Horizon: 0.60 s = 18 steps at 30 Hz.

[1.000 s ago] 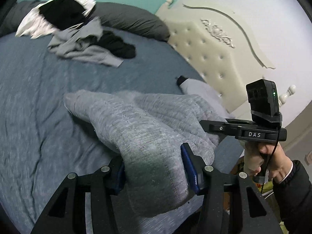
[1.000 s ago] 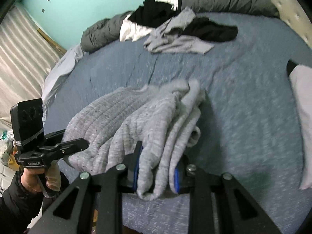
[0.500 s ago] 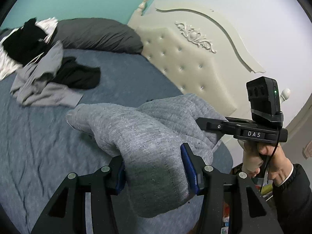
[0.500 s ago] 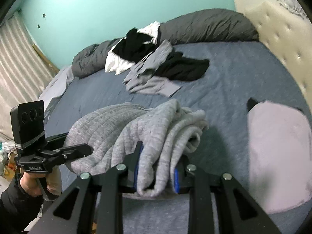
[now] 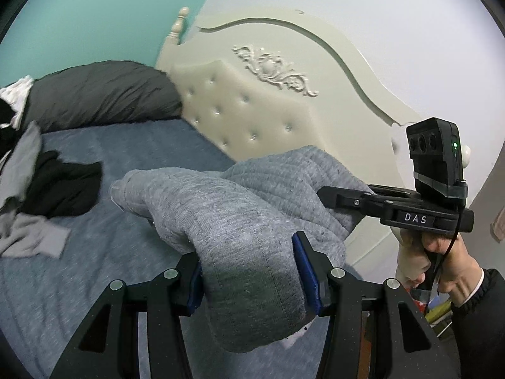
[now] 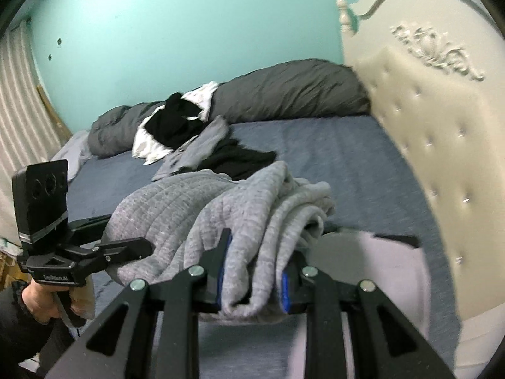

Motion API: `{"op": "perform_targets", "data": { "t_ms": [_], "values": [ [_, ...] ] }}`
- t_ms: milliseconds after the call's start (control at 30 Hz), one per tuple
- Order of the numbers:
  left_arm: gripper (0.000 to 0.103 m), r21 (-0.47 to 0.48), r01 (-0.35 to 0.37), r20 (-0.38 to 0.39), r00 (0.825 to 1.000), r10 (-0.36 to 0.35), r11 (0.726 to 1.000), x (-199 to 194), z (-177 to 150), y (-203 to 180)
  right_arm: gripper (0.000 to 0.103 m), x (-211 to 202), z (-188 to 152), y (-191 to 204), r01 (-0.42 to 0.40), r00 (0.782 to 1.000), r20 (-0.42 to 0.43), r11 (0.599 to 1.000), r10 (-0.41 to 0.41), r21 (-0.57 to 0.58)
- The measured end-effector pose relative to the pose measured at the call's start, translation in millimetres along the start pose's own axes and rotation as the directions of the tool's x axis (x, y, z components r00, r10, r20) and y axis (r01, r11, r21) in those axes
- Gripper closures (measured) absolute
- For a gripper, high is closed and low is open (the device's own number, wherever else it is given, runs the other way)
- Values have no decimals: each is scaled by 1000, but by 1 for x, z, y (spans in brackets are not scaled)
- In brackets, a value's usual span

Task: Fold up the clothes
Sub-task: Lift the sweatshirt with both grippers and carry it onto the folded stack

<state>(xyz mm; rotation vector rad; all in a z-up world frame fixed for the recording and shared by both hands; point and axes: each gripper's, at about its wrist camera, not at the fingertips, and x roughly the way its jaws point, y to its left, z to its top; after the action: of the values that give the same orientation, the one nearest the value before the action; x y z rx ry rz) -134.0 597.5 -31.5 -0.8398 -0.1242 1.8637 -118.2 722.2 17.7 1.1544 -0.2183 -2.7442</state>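
Above the blue bed (image 5: 104,284) the grey sweater (image 5: 252,214) hangs between the two grippers, lifted clear of the sheet as far as I can judge. It looks folded into a thick bundle with several layers, so I think the folding of this piece is mostly done and what is left is to put it down somewhere. Near the headboard (image 6: 419,145) a pale folded cloth (image 6: 372,271) lies on the bed; it may be a finished piece, but I cannot say this for sure. Further away, a loose pile of clothes (image 6: 195,139) in black, white and grey waits beside the dark duvet (image 6: 284,91) along the wall. These are clearly not folded, so much of the task remains.

The left gripper (image 5: 249,271) has its jaws about half spread, and the blue pads press on a thick roll of the sweater from both sides. The right gripper (image 6: 252,271) has narrower jaws, and they pinch a thinner bunch of layers at the other end. Both point forward and somewhat down toward the bed. In each view the opposite hand appears at the side: the right hand (image 5: 442,252) holds its handle upright in a dark sleeve, and the left hand (image 6: 41,300) does the same.
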Motion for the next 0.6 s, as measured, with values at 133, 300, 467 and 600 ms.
{"op": "perform_targets", "data": {
  "t_ms": [133, 300, 467, 600],
  "values": [
    [49, 12, 22, 6, 1000, -22, 1000, 48, 3, -24, 78, -10, 1, -47, 73, 997, 21, 997, -73, 6],
    [49, 18, 34, -10, 999, -34, 999, 111, -14, -48, 78, -12, -21, -99, 148, 989, 24, 988, -149, 38],
    [49, -36, 57, -101, 993, -61, 998, 166, -67, -54, 78, -2, -75, -150, 179, 984, -19, 976, -178, 126],
    [49, -51, 47, -174, 983, -55, 998, 191, -108, -58, 79, 14, -125, -177, 181, 983, -77, 964, -169, 193]
  ]
}}
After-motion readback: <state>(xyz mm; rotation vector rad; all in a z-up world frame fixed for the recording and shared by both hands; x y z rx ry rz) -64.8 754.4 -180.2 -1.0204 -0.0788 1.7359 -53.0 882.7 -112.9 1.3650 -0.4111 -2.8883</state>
